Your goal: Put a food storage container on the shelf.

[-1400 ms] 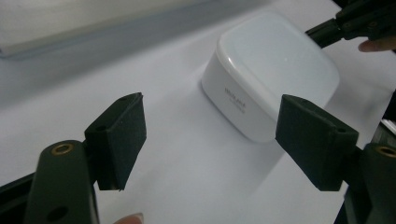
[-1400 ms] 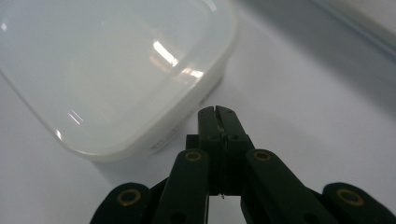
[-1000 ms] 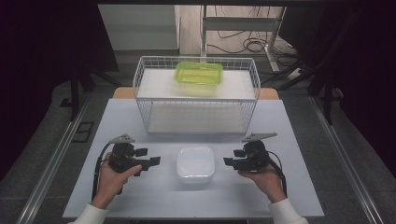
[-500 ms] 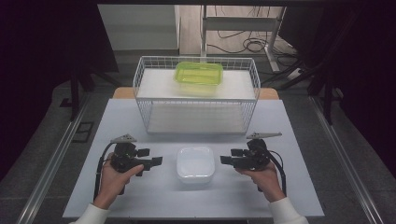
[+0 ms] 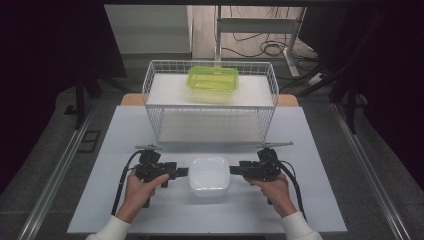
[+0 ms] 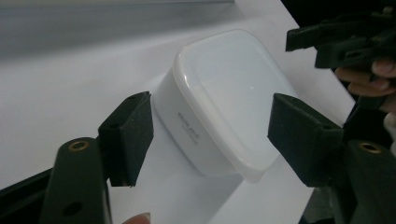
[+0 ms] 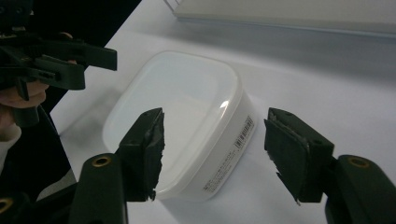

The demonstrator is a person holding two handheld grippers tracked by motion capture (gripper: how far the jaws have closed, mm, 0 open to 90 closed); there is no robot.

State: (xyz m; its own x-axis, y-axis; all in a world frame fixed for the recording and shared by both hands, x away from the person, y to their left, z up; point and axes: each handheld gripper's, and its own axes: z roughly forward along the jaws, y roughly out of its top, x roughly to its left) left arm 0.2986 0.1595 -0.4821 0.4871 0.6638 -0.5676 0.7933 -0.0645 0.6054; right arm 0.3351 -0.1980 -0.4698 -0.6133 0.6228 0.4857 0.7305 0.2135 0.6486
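A white lidded container [image 5: 208,175] sits on the white table, toward its front. My left gripper [image 5: 183,172] reaches its left end and my right gripper [image 5: 234,170] its right end, both held level. In the left gripper view the container [image 6: 224,93] has its end between the jaws of the left gripper [image 6: 212,126], which have just been closing; the pads [image 6: 128,130] do not press on it. In the right gripper view the container [image 7: 187,116] lies between the jaws of the right gripper [image 7: 215,144], also just closing, with a gap at the right pad [image 7: 299,154].
A white wire basket [image 5: 150,95] stands at the back of the table, a green lidded container [image 5: 213,79] resting on its upper shelf. The table's front edge [image 5: 200,232] is just behind my hands. Cables trail from both grippers.
Both grippers have closed in on the white container from either side, the left one moving right the most. Their tips now flank its ends. The container has not moved.
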